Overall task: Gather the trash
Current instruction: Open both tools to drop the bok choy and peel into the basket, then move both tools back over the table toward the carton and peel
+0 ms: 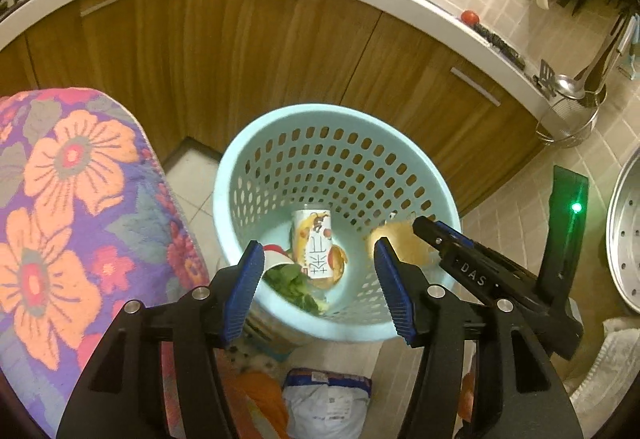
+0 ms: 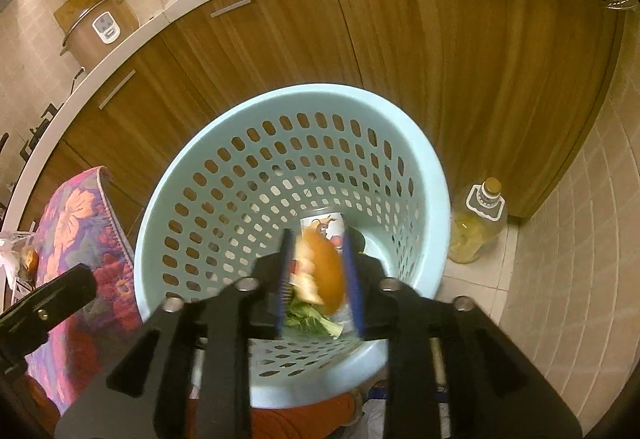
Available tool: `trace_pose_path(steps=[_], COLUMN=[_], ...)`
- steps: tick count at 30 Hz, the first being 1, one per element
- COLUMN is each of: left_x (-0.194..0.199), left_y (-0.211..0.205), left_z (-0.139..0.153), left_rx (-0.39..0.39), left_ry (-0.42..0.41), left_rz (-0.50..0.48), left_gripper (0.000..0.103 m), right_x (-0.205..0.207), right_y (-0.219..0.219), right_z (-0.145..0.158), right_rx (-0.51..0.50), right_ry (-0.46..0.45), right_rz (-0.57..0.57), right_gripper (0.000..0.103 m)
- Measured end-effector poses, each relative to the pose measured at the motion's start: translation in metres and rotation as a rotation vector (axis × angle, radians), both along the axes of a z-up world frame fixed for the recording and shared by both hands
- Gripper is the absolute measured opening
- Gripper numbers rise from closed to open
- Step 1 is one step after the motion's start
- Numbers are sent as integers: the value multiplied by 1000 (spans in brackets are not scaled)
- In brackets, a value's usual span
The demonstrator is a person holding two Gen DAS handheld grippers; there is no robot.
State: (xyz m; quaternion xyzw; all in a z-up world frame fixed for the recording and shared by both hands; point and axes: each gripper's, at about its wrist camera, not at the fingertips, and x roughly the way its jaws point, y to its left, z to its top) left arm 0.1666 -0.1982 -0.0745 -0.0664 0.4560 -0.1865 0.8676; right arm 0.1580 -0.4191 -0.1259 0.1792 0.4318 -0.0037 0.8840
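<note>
Trash: carton, greens already in basket. Right claw parted, orange peel blurred between its pads, likely dropping. Left claw open, empty.

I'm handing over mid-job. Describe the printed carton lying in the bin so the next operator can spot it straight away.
Find the pale blue perforated basket standing on the tiled floor in front of the wooden cabinets. At its bottom lies the carton, next to some green leaves. It is the only boxy, printed item there: white and orange, with dark characters on a white label.
</note>
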Motion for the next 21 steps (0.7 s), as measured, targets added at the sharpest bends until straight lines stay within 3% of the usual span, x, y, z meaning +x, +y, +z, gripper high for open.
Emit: trace_pose_path(steps=[1,2,12,21], left_x=[-3,-6,-50,-98], left_y=[2,5,47,115], left_z=[3,7,55,95], left_rx=[-2,-6,-37,-60], left_ry=[-7,-15,-131,-257], left_rz=[0,1,41,138], left_gripper=[56,56,59,62], right_x=[-1,-3,-25,-52], right_y=[0,1,36,125], right_z=[1,4,49,109], right_rx=[-4,-15,-65,-131], right_ry=[-3,-8,-89,-226], right_rz=[-3,-9,42,193], right_gripper=[43,44,44,44])
